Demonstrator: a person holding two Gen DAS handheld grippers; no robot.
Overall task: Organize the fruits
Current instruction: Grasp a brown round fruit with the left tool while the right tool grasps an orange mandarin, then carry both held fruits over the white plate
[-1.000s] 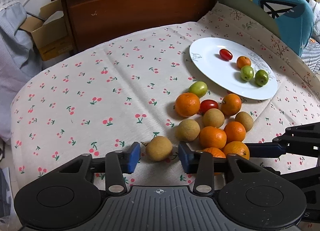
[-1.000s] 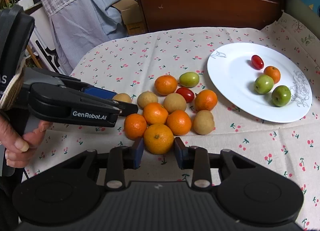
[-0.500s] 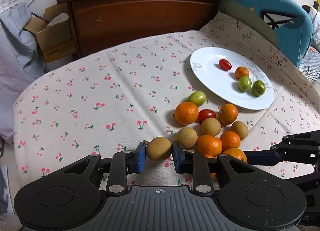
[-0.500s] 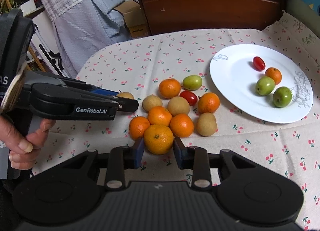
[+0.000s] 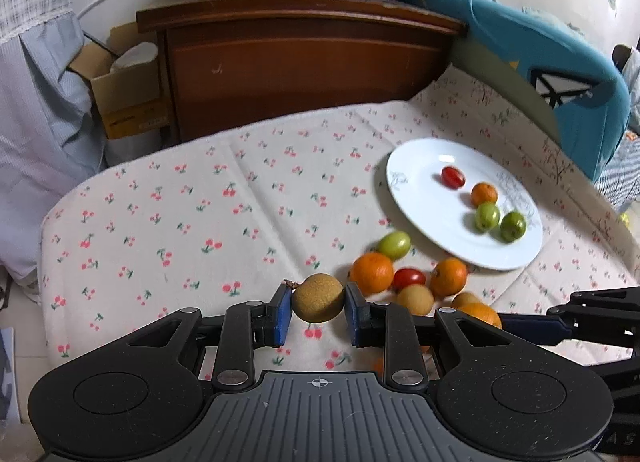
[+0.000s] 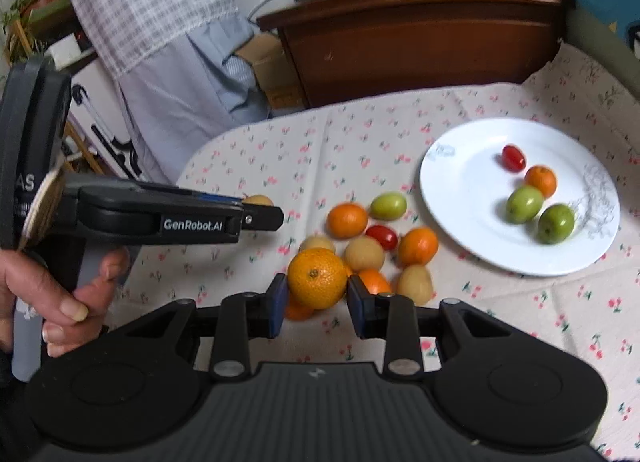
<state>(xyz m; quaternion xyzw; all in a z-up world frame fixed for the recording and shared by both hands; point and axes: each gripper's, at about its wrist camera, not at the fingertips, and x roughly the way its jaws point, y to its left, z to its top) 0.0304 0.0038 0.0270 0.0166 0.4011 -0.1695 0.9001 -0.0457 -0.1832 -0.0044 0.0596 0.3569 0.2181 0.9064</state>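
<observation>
Nearest the left wrist camera, the left gripper (image 5: 318, 312) was closed on a brown longan (image 5: 318, 298), which was clamped between the blue pads and held clear of the cloth. In the right wrist view, the right gripper (image 6: 317, 298) was clamped on a large orange (image 6: 317, 278), likewise pinched from both sides. A hand (image 6: 52, 286) was seen on the handle of the left tool.

The surface was a cherry-print tablecloth (image 5: 200, 222) spread over a rounded table, with folds across it. Just beyond the grippers lay the loose fruit pile (image 6: 372, 238): oranges, brown longans, a red cherry tomato and a green fruit, touching or just beside one another. Farther right stood a white plate (image 6: 472, 222), on which a red tomato, a small orange and two green fruits were set.

Left of the pile the cloth was bare to its edge. Behind the table a wooden headboard (image 5: 304, 66) was seen, boxes on top, a cardboard box (image 5: 124, 94) and hanging fabric to its left, and a blue cushion (image 5: 540, 62) at the far right edge.
</observation>
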